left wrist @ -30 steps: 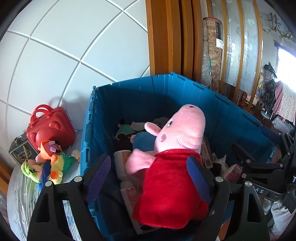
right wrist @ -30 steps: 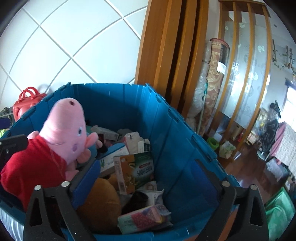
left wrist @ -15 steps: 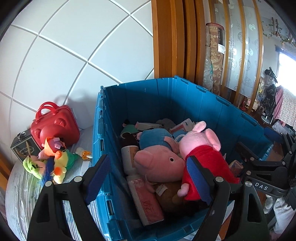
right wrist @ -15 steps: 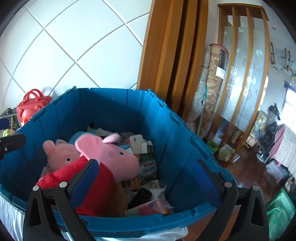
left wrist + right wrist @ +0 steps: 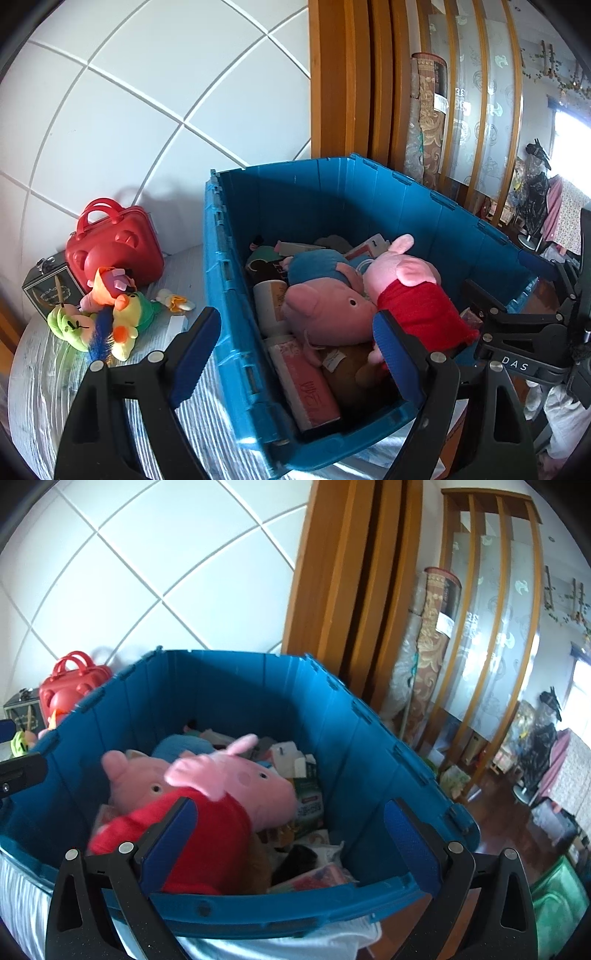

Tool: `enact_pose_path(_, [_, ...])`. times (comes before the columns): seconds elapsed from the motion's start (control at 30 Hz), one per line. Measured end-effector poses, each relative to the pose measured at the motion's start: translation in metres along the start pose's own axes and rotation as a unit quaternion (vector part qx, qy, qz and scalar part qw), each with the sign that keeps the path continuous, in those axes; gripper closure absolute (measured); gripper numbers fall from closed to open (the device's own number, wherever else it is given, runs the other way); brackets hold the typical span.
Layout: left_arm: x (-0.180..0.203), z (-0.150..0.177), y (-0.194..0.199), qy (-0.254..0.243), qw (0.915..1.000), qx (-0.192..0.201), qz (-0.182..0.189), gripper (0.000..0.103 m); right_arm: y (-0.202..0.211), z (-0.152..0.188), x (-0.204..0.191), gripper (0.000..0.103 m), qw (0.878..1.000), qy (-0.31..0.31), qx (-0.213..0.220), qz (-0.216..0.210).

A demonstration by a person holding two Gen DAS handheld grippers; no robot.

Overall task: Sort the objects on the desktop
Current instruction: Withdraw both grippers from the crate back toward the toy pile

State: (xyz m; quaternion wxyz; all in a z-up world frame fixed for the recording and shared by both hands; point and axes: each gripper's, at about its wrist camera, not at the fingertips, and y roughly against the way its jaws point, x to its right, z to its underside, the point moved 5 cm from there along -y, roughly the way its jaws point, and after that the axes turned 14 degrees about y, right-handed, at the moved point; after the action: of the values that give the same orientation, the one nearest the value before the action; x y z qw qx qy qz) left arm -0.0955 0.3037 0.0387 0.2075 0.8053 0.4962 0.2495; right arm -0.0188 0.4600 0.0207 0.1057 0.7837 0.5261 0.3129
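White tiled wall (image 5: 155, 122) behind toy-filled blue crate (image 5: 369, 199)

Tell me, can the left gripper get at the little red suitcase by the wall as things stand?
Probably yes: the left gripper is open and empty, and the red suitcase stands outside the blue bin, though plush toys crowd its front.

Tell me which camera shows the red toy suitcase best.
The left wrist view: the red toy suitcase stands whole beside the blue bin, handle and front visible. The right wrist view shows only its top behind the bin's wall.
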Motion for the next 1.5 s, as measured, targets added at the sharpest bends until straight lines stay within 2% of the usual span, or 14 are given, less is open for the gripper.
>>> enact_pose_path(0.2, [-0.05,-0.002,0.021,0.025,0.9994,0.02,-0.012,0.018,0.025,-0.029,-0.04,0.0,0.999,0.015,0.032,-0.011])
enact_pose_path(0.37, [-0.112,0.0,0.034,0.054,0.9979,0.022,-0.03,0.018,0.046,-0.058,-0.084,0.0,0.997,0.034,0.058,-0.023])
enact_pose_path(0.5, [-0.168,0.004,0.042,0.08,0.9953,0.019,-0.051,0.018,0.058,-0.082,-0.131,0.0,0.995,0.044,0.076,-0.048])
enact_pose_path(0.77, [-0.27,0.015,0.052,0.126,0.9877,0.013,-0.091,0.018,0.063,-0.111,-0.22,0.0,0.99,0.076,0.075,-0.094])
enact_pose_path(0.93, [-0.333,0.029,0.047,0.155,0.9799,-0.002,-0.125,0.018,0.061,-0.129,-0.274,0.0,0.984,0.099,0.079,-0.128])
enact_pose_path(1.03, [-0.378,0.04,0.043,0.17,0.9724,-0.015,-0.159,0.018,0.052,-0.136,-0.305,0.0,0.98,0.104,0.068,-0.152])
enact_pose_path(1.23, [-0.464,0.052,0.044,0.195,0.9595,-0.031,-0.201,0.018,0.017,-0.159,-0.371,0.0,0.972,0.091,0.026,-0.216])
enact_pose_path(1.5, [-0.579,0.045,0.018,0.189,0.9547,-0.059,-0.222,0.018,-0.033,-0.197,-0.497,0.0,0.961,0.096,-0.033,-0.257])
